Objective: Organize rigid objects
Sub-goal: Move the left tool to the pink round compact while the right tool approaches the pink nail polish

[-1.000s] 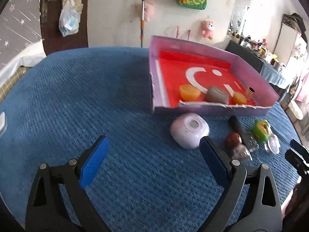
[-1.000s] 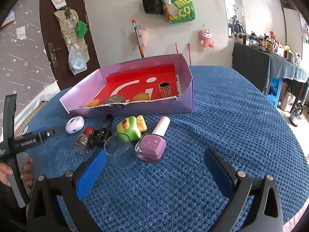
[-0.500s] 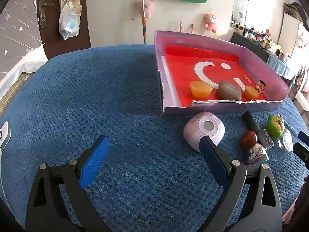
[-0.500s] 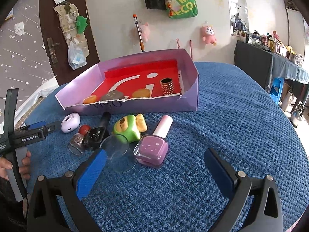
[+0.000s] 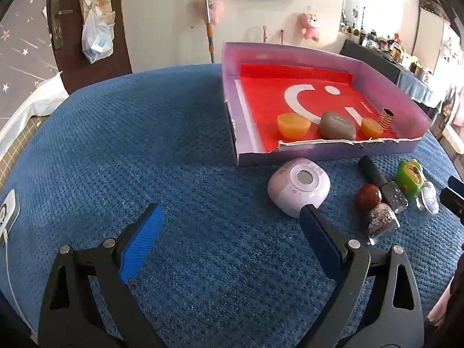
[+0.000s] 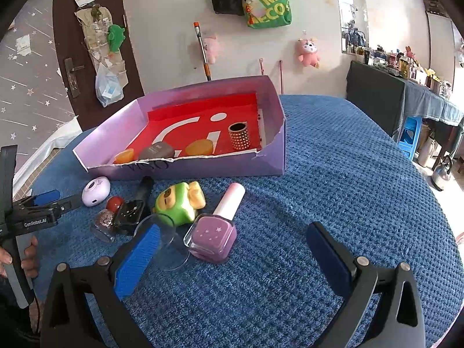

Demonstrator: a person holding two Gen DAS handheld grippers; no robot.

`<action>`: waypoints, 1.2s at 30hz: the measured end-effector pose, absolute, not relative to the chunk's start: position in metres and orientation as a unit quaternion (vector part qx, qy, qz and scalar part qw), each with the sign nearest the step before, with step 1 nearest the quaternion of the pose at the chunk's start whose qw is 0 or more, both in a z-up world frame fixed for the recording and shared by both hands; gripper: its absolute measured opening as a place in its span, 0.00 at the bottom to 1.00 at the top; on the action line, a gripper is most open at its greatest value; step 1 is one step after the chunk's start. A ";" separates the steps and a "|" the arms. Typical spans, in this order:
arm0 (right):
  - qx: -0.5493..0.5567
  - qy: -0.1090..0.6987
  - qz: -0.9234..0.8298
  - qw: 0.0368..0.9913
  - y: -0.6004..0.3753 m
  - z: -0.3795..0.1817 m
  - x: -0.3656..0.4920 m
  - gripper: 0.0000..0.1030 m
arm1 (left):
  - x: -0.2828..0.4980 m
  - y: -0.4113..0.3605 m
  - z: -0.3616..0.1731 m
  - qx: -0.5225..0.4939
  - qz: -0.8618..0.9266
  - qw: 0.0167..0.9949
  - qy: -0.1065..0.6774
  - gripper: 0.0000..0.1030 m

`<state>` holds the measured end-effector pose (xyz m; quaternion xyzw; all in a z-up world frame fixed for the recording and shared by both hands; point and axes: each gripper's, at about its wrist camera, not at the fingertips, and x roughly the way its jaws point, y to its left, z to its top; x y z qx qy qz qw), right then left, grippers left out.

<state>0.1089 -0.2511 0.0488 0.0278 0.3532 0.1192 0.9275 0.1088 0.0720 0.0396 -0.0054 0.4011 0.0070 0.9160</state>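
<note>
A purple box with a red floor (image 5: 290, 107) (image 6: 203, 168) holds two orange pieces (image 5: 292, 125), a grey-brown case (image 5: 337, 125) and a studded cylinder (image 6: 239, 136). In front of it on the blue cloth lie a pale lilac round device (image 5: 298, 187) (image 6: 96, 187), a dark nail polish bottle (image 5: 380, 182) (image 6: 132, 203), a red-capped glitter bottle (image 5: 377, 211), a green toy (image 6: 178, 206), a clear round lid (image 6: 165, 240) and a pink nail polish bottle (image 6: 216, 229). My left gripper (image 5: 232, 246) is open, short of the lilac device. My right gripper (image 6: 235, 261) is open just before the pink bottle.
The blue textured cloth (image 5: 145, 145) covers the whole table. A white device (image 5: 7, 217) lies at its left edge. A hand (image 6: 26, 258) holds the left gripper's handle. A dark door (image 6: 87, 43), hanging bags (image 6: 266, 3) and a cluttered side table (image 6: 406, 92) stand behind.
The left gripper has shifted left, so the box and the lilac device sit further right in its view. The right gripper has moved forward toward the pink bottle. Both stayed open.
</note>
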 end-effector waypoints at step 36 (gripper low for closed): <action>0.039 0.431 0.074 0.898 -0.256 0.038 0.146 1.00 | 0.155 0.037 0.038 0.062 -0.128 0.888 0.437 0.93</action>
